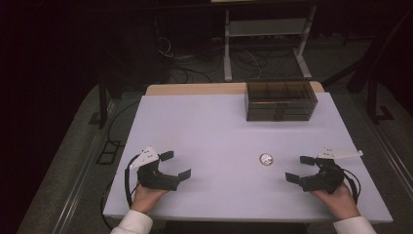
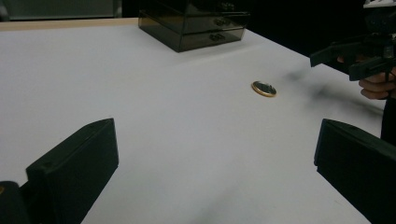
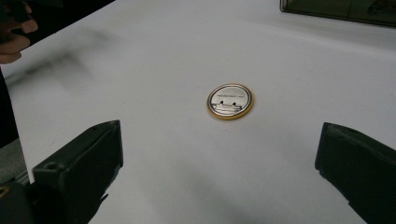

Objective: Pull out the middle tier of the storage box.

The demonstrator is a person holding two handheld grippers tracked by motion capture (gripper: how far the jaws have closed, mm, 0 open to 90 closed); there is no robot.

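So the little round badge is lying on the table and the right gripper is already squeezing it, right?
Not quite. The round badge does lie on the table, but the right gripper isn't squeezing it: its jaws stand wide open and apart from the badge, as the right gripper view shows.

High view above our side of the white table (image 1: 214, 122), looking forward and down, our two gripper views low and near its surface, facing inward, all sharing the round badge (image 1: 266, 159) and smoked drawer box (image 1: 280, 100)
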